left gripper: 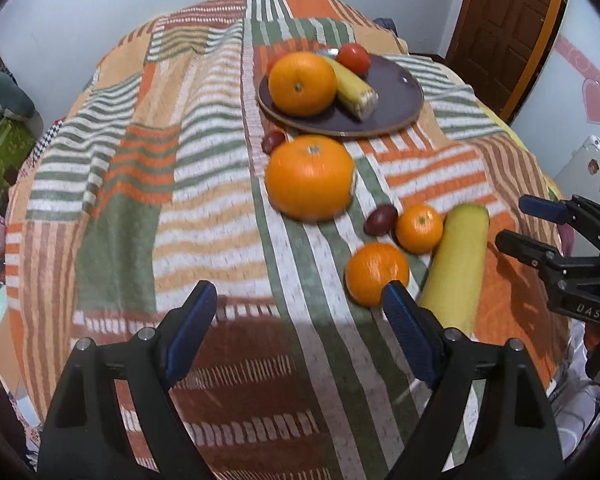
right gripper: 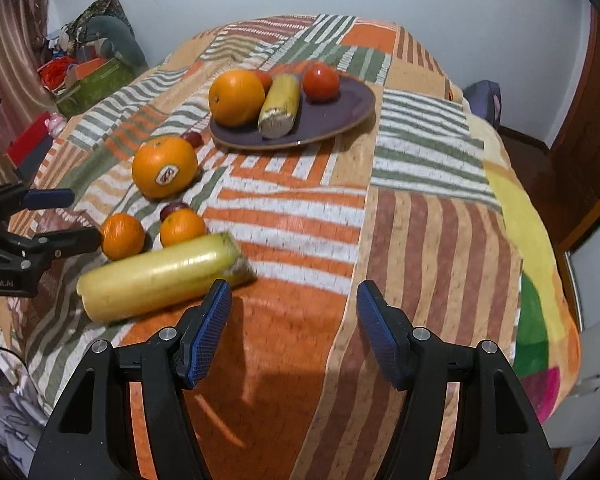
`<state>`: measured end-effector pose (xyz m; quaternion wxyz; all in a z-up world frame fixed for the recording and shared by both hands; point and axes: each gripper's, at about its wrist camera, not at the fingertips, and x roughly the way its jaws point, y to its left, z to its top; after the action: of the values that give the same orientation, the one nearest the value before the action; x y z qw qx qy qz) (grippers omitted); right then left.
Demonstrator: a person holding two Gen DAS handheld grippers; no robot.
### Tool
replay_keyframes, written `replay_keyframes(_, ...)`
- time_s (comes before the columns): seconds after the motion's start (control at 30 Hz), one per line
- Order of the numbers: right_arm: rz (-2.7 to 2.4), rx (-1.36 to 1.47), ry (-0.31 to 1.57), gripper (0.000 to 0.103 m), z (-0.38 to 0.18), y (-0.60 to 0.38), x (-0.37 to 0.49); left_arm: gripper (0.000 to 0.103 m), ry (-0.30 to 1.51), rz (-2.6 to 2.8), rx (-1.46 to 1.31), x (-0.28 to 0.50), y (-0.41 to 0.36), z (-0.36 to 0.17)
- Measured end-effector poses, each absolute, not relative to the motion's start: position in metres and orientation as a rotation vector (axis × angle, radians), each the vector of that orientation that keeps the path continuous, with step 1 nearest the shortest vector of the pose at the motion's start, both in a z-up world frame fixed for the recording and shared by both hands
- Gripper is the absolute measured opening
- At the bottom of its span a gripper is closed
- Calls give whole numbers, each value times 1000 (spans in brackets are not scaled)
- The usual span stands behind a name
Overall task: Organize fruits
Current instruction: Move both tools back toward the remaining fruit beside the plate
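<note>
Nearest the lens, the left gripper holds its jaws wide and empty above the striped blanket, just short of a small orange. Beside this orange lie a second small orange, a yellow cylinder and a large orange. Beyond them, a dark plate carries another orange; the right gripper stands partly open, empty.

an orange, corn and tomato lie on the plate.
</note>
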<state>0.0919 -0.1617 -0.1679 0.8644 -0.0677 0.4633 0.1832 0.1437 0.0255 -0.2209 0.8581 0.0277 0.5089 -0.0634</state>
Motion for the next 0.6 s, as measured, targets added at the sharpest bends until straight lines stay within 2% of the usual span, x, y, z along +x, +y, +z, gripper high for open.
replay_keyframes(0.6, 405, -102, 1003, 65, -181, -160, 94, 87, 1105, -171, 66, 143, 3, -234)
